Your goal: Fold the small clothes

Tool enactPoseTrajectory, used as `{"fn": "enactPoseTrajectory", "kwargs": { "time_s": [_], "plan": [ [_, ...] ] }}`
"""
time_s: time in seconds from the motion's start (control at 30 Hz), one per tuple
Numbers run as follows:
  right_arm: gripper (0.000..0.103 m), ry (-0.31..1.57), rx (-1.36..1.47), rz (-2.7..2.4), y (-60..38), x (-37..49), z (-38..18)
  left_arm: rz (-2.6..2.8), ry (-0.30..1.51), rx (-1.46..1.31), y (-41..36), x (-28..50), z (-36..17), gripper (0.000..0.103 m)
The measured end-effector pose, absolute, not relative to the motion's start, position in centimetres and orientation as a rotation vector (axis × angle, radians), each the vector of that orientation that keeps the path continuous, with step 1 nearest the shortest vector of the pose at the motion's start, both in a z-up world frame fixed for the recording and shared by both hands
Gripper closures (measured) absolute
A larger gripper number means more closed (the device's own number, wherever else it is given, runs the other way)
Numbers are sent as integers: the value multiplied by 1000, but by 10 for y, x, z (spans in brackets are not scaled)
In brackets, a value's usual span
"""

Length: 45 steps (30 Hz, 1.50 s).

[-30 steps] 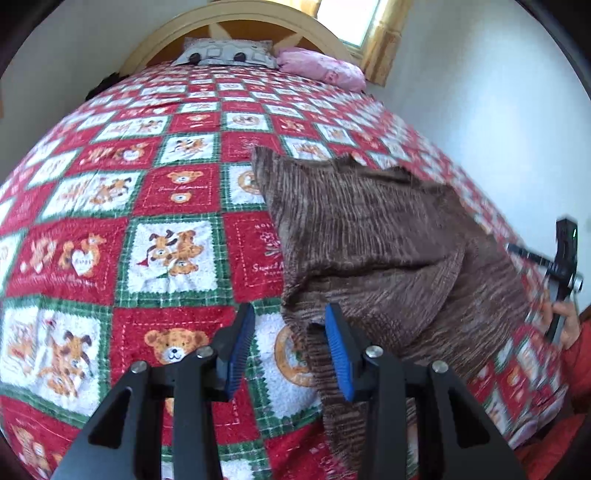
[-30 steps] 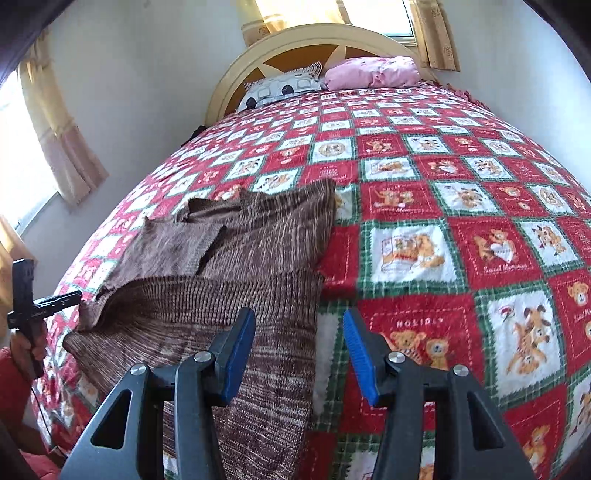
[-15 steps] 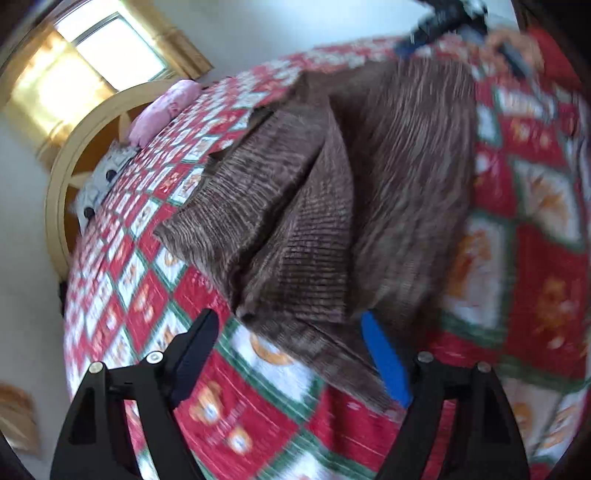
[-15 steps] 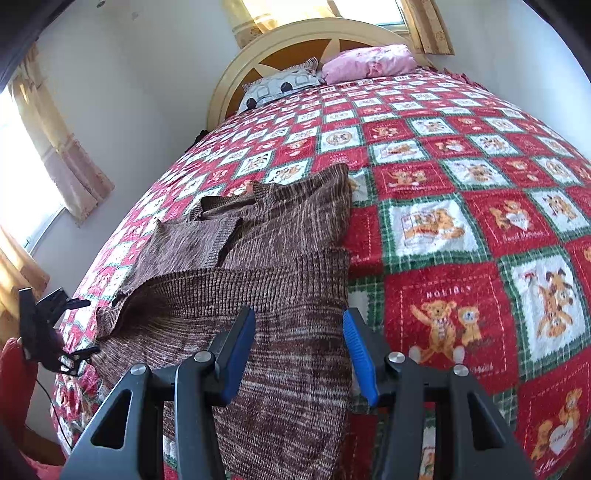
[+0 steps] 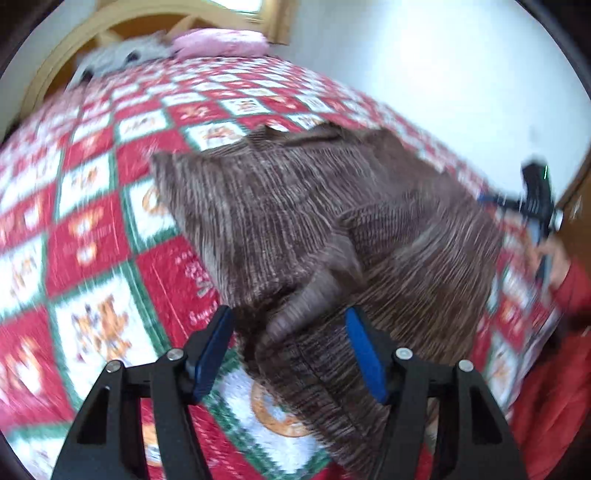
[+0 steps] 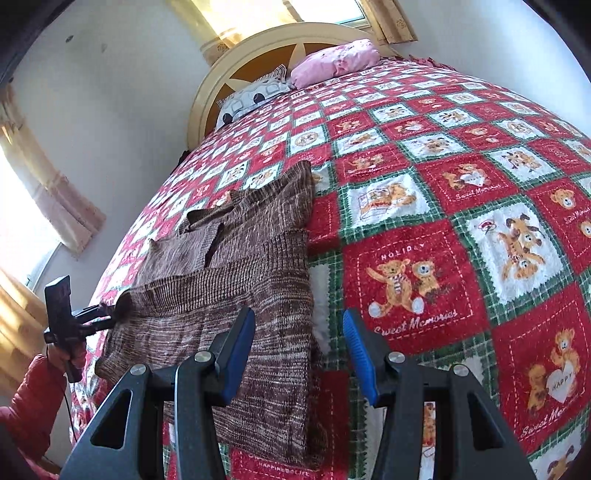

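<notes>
I am working a brown knit sweater [image 6: 236, 280] lying lower left on the quilted bed [image 6: 443, 192]. My left gripper [image 5: 288, 345] is hovering, jaws apart, around a raised fold at lower centre; my right gripper [image 6: 299, 341] is straddling the sweater's edge, jaws apart. Closing too shallow risks the knit slipping free and the fold collapsing.

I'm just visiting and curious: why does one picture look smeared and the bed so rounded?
Left wrist view: motion blur smears the quilt and sweater; only the left gripper stays sharp. Right wrist view: crisp, the quilt lettering readable. Both: fisheye lenses bulge the flat bed, and the window glares white.
</notes>
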State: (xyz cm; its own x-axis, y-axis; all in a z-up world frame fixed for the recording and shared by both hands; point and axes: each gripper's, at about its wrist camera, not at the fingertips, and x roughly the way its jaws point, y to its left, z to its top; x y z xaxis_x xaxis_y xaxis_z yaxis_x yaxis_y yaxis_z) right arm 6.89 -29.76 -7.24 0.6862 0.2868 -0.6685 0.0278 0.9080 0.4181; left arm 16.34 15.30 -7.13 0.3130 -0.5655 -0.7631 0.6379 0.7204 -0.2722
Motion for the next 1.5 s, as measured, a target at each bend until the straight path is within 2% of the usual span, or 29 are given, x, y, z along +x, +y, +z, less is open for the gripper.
{"fn": "enactPoseTrajectory", "kwargs": {
  "time_s": [0.4,0.47,0.5,0.53,0.6,0.77,0.9,0.97,1.07,1.13,1.27,1.4,1.47,1.5],
  "plan": [
    [52,800,396,176,-282,72,-71,-729,939,-88,157,180,-83,36],
    [52,795,380,169,-282,71,-69,-723,950,-101,156,181,-87,39],
    [52,794,377,167,-282,71,-69,-713,943,-106,156,180,-88,43],
    [52,794,373,164,-283,71,-69,-704,934,-112,156,181,-88,59],
    [52,799,371,156,-283,70,-70,-672,922,-132,159,180,-87,81],
    [52,818,396,151,-286,70,-80,-632,869,-65,153,169,-86,80],
    [52,825,406,153,-285,71,-83,-588,835,-15,149,165,-84,71],
    [52,830,401,154,-284,72,-84,-577,817,-20,150,164,-83,71],
    [52,833,406,157,-284,71,-85,-575,775,1,149,156,-78,73],
    [52,838,408,157,-283,71,-86,-568,719,49,145,146,-71,82],
    [52,847,408,160,-282,71,-89,-514,637,169,133,132,-66,82],
    [52,848,411,162,-281,70,-89,-533,640,233,122,131,-67,82],
    [52,849,412,164,-280,70,-89,-553,668,249,118,135,-70,78],
    [52,849,412,164,-280,70,-89,-556,685,253,117,137,-72,72]
  ]
}}
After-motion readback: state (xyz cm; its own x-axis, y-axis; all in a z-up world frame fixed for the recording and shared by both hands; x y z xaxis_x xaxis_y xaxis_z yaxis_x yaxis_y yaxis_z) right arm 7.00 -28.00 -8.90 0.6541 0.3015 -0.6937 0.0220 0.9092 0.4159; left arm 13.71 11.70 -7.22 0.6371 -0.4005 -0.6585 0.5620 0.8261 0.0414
